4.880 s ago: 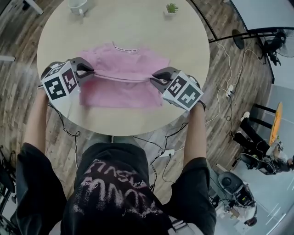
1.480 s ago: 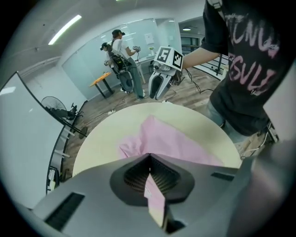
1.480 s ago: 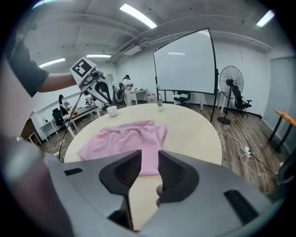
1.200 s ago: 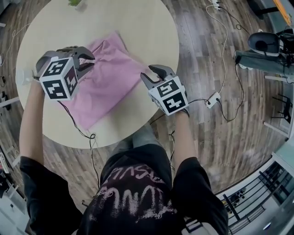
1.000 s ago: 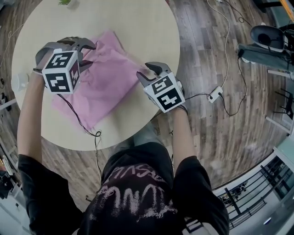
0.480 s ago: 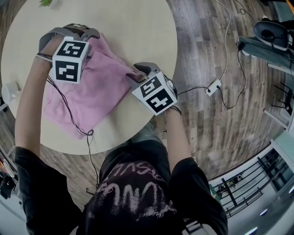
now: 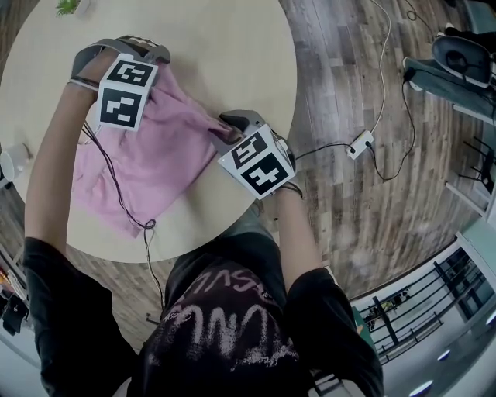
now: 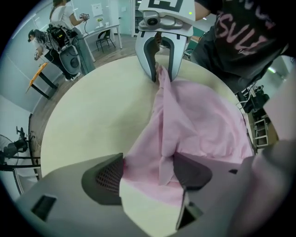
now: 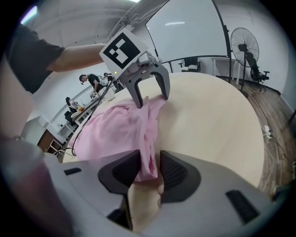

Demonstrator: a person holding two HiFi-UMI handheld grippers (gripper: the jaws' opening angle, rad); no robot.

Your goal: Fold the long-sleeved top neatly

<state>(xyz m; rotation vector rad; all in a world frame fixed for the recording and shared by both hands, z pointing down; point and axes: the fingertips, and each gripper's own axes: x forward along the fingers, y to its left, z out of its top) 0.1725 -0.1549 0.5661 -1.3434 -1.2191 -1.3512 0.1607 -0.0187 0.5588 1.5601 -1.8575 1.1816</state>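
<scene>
The pink long-sleeved top (image 7: 155,163) lies rumpled on the round pale table (image 7: 232,46). A raised ridge of cloth runs between my two grippers. My left gripper (image 7: 120,54) points straight down at the top's far corner. In the left gripper view its jaws (image 8: 148,173) stand wide, with pink cloth (image 8: 199,120) lying loose between the pads. My right gripper (image 7: 221,132) is at the near right corner. Its jaws (image 9: 149,171) are closing on a fold of the top (image 9: 115,129), which fills the gap. Each gripper also shows in the other's view: the right gripper (image 8: 161,76) and the left gripper (image 9: 150,99).
A small potted plant (image 7: 66,6) stands at the table's far edge and a white cup (image 7: 9,163) at its left edge. A black cable (image 7: 132,209) trails over the top and off the near edge. A power strip (image 7: 358,145) lies on the wooden floor at the right.
The left gripper has moved to the top's far corner and sunk to the table, and its jaws have spread wide. The right gripper has kept its fold and dipped slightly.
</scene>
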